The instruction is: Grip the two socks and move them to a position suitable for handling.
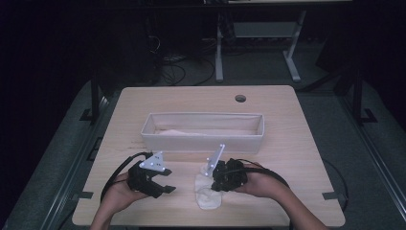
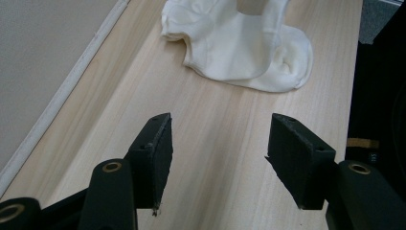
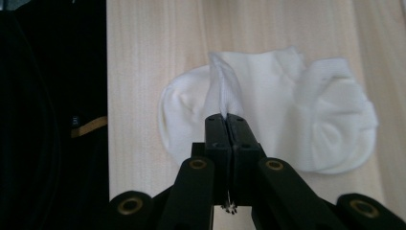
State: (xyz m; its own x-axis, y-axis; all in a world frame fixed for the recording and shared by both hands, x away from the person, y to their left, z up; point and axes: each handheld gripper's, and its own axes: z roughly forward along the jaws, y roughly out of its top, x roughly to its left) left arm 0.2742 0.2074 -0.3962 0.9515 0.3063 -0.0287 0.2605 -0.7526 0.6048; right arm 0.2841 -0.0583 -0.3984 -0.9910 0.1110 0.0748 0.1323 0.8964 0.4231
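Note:
A pair of white socks (image 1: 208, 196) lies crumpled on the wooden table (image 1: 287, 143) near its front edge. My right gripper (image 1: 214, 184) is shut on a raised fold of a white sock (image 3: 287, 115); in the right gripper view its jaws (image 3: 225, 119) pinch that fold, and the rest of the fabric spreads flat beyond them. My left gripper (image 1: 167, 181) rests to the left of the socks and stands open. In the left gripper view, bare wood shows between its jaws (image 2: 222, 132), with the socks (image 2: 239, 48) farther ahead.
A long white fabric bin (image 1: 202, 130) stands across the middle of the table, behind both grippers. A round cable hole (image 1: 240, 98) sits near the far edge. The table's front edge (image 3: 107, 96) is close beside the socks. Desk legs and cables stand on the dark floor beyond.

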